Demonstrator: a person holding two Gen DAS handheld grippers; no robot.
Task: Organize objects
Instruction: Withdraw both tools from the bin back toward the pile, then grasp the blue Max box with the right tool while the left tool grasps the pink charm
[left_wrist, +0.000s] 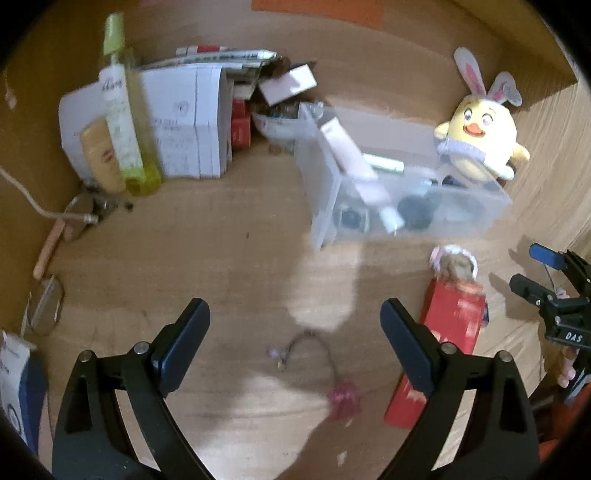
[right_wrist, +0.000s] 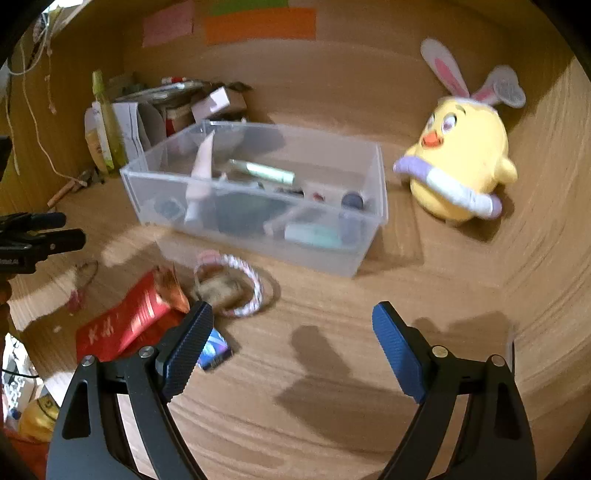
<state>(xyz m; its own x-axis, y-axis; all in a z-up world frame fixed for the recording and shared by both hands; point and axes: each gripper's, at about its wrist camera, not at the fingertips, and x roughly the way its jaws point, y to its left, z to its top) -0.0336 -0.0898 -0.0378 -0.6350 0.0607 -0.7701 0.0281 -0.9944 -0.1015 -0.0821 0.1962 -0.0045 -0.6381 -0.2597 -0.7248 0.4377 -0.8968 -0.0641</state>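
Landmark: clear plastic bin (right_wrist: 255, 195) on the wooden desk (right_wrist: 332, 369), already holding a white tube, a green-capped pen-like stick, a dark round item and several small containers. Loose items awaiting sorting, all in front of the bin on its near side: red flat box (right_wrist: 125, 325), lying askew; a pink-and-white ring hair tie with a brownish fuzzy piece (right_wrist: 229, 288), touching the red box's upper end; a small blue packet (right_wrist: 216, 350), just beside the red box and partly behind a fingertip; a thin cord with a pink charm (left_wrist: 325, 373), further out from the bin towards the left side. Beyond the bin: yellow chick plush with rabbit ears (right_wrist: 461, 162) to its right, touching nothing in the bin; stack of white booklets and bottles (left_wrist: 166, 122) to its left. Left gripper (left_wrist: 295, 343): jaws spread wide, nothing between the pads, poised above the cord and charm. Right gripper (right_wrist: 291, 350): jaws likewise spread and empty, over bare desk near the blue packet. Step in hand, as judged: approach for a pick-up, no item yet taken. Next move calls for lowering one gripper squarely over a loose item, closing on it, then carrying it over the bin's near wall; the thin cord will likely need a low, careful pinch.
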